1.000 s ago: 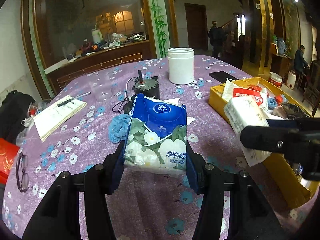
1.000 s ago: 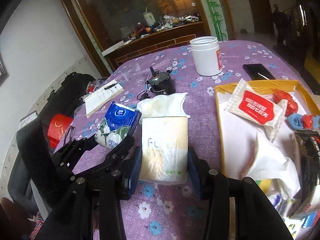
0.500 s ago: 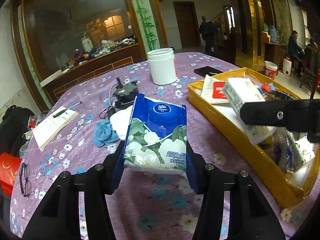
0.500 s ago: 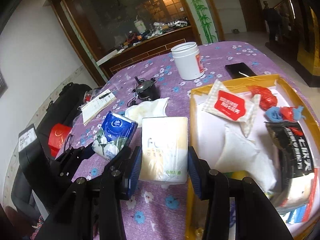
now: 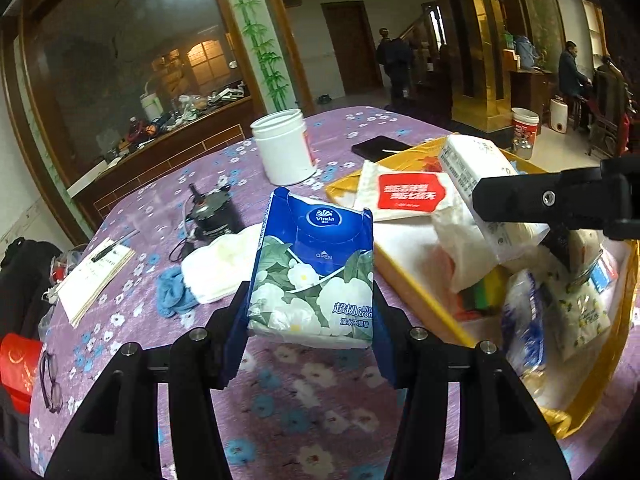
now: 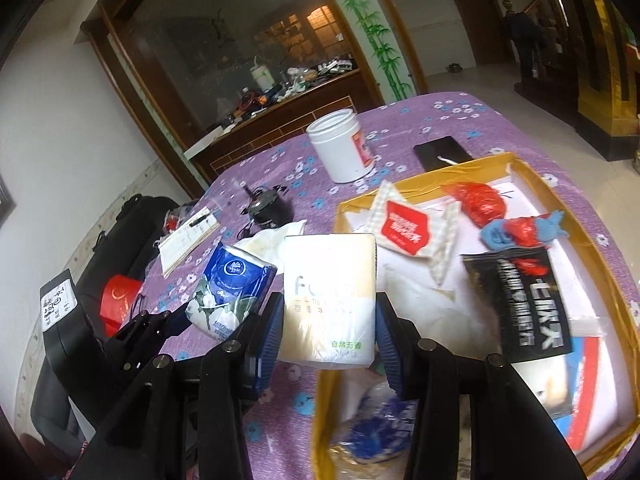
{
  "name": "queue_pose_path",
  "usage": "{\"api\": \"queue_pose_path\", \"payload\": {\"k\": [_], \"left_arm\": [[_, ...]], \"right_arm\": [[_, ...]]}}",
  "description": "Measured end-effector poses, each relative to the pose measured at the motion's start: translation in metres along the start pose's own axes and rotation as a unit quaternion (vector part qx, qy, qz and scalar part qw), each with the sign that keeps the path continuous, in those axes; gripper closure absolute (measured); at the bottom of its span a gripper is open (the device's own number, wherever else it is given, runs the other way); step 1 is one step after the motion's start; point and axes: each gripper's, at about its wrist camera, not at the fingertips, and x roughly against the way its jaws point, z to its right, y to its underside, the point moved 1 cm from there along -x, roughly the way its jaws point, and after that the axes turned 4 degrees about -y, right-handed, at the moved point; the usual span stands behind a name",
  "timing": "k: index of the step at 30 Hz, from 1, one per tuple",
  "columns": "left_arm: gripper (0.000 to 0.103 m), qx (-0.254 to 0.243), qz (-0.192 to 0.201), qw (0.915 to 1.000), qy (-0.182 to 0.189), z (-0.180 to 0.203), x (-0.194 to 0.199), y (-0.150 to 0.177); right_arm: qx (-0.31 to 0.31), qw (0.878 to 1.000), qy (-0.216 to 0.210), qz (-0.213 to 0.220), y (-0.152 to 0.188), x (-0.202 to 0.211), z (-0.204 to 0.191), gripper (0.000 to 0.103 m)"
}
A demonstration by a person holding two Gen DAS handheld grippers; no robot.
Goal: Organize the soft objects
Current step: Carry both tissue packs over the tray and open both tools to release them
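The left gripper (image 5: 310, 320) is squeezing the blue Vinda tissue pack (image 5: 314, 276) above the purple tablecloth (image 5: 132, 288). The right gripper (image 6: 326, 326) is squeezing the cream tissue pack (image 6: 330, 292) at the yellow box (image 6: 592, 236) edge. Squashy packs could be slipping out and missing it.

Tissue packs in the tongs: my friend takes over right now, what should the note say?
Left tongs: shut on the blue Vinda tissue pack, held above the purple tablecloth.
Right tongs: shut on the cream tissue pack, over the yellow box edge.
Done: a red-label wipes pack and other soft packets lie in the box.
Left: drop both packs in, then probably the white cloth and blue cloth beside the box.
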Motion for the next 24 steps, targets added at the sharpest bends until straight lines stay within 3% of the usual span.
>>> {"api": "queue_pose_path", "payload": {"k": [15, 24], "left_arm": [[0.051, 0.008, -0.036, 0.9953, 0.09, 0.045, -0.016, -0.035], [0.051, 0.02, -0.071, 0.9888, 0.13, 0.07, -0.033, -0.042]], "right_arm": [[-0.049, 0.997, 0.034, 0.045, -0.015, 0.035, 0.061, 0.057], [-0.066, 0.995, 0.067, 0.037, -0.021, 0.03, 0.089, 0.057]]}}
